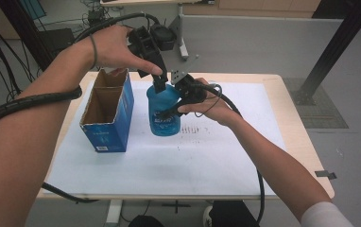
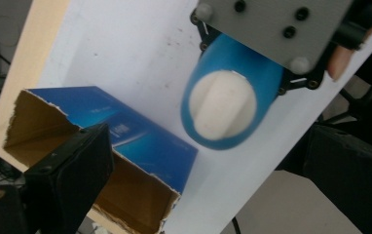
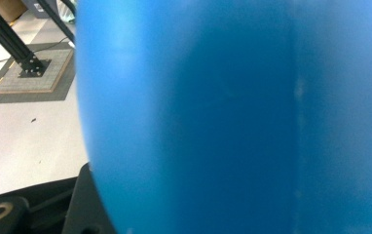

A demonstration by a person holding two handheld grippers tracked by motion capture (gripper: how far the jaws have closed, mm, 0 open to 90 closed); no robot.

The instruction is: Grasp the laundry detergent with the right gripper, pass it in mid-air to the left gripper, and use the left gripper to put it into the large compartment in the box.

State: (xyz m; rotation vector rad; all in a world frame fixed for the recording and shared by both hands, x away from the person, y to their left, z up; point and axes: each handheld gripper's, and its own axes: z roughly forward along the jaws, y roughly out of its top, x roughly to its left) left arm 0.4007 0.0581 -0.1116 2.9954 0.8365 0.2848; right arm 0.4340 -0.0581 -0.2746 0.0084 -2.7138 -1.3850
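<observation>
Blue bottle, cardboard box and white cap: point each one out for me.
Blue bottle (image 1: pixel 163 113), high view, label on its side.
Cardboard box (image 1: pixel 107 132), high view, blue front wall.
White cap (image 2: pixel 221 108), left gripper view, top face.

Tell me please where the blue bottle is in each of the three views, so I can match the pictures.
High view: the bottle stands upright at the middle, right of the box, with the right gripper shut on its side.
Left gripper view: upper middle, seen from above, white cap toward the camera.
Right gripper view: its blue wall covers most of the picture, very close.
Shared landmark: the white table sheet.
</observation>
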